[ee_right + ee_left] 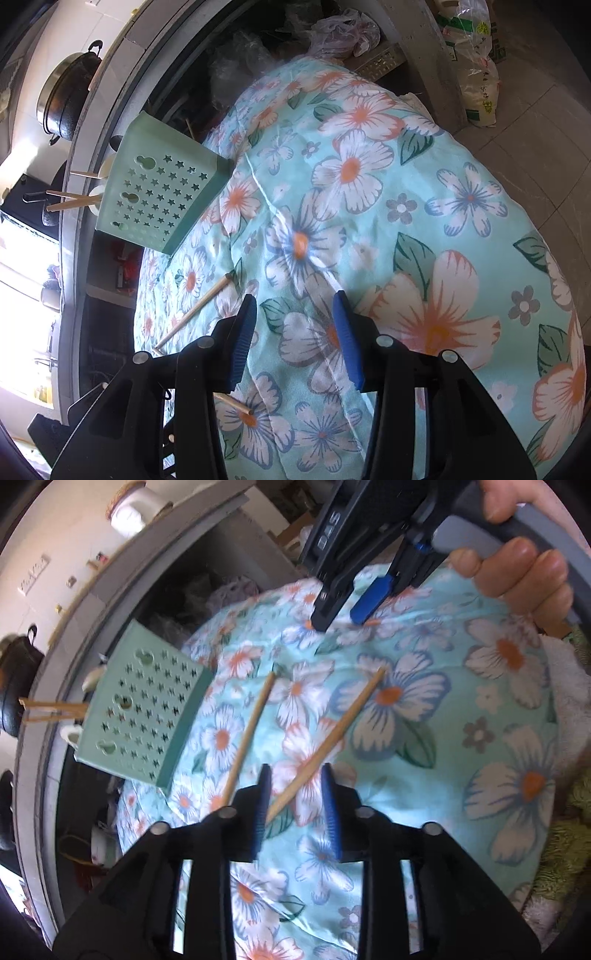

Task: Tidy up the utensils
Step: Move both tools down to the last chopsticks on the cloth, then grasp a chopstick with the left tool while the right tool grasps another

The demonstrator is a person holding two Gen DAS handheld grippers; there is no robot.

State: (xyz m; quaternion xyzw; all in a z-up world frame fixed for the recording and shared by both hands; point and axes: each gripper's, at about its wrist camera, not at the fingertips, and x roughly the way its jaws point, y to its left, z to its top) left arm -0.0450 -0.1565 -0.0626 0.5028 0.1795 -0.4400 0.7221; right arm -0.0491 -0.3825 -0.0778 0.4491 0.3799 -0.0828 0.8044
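**Chopsticks loose on flowered cloth, both claws empty**

Left gripper (297, 775): jaws apart, blue ribbed pads facing each other. One chopstick (325, 740) lies slantwise on the cloth with its lower end between the pads; no pad is seen pressing it. Second chopstick (249, 734) lies just to the left, outside the jaws, its near end hidden behind the left finger. The two sticks are apart and fan outward toward the far side.

Right gripper (295, 299): jaws apart, nothing between them but cloth. In the left wrist view it hangs at the top of frame, tips near the cloth, with a person's hand (517, 554) wrapped on its grey handle.

Floral cloth (406, 206), turquoise with white and orange flowers, covers a rounded surface under both tools.

Green holder (142, 705), pale plastic with star-shaped perforations, sits tilted at the cloth's left edge. More chopsticks (51, 710) stick out of its far end, beyond the sheet.

Black pot (64, 98) with metal rim stands on the counter behind.
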